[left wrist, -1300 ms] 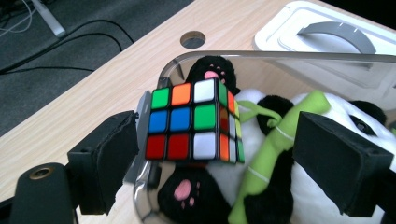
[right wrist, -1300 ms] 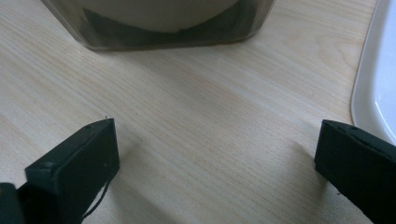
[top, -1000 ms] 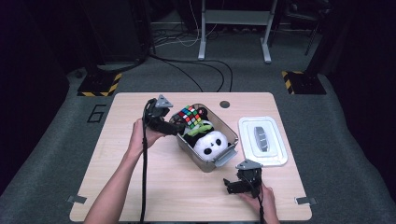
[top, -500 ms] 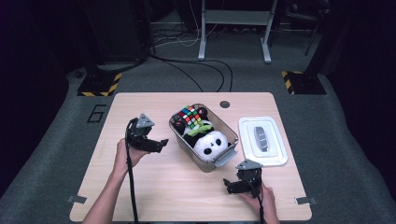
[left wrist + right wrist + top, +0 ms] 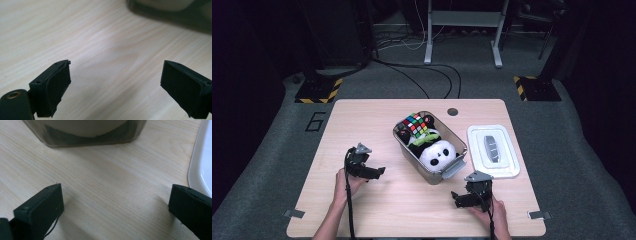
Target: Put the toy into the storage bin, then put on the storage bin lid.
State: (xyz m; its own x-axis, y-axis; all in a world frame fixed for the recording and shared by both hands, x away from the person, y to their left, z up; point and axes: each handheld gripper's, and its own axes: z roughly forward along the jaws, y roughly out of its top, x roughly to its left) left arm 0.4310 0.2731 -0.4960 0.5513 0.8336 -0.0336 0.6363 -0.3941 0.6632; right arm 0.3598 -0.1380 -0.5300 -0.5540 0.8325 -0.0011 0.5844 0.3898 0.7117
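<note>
A bin (image 5: 432, 176) stands mid-table (image 5: 362, 120), holding a cube (image 5: 414, 125) at its far end and a panda (image 5: 437, 154) at its near end. A lid (image 5: 493, 151) lies on the table just right of the bin, and a hole (image 5: 453, 111) sits behind the bin near the table's far edge. The left gripper (image 5: 379, 171) is over the table left of the bin, and the right gripper (image 5: 457, 199) is before the bin's near corner, near the lid.
</note>
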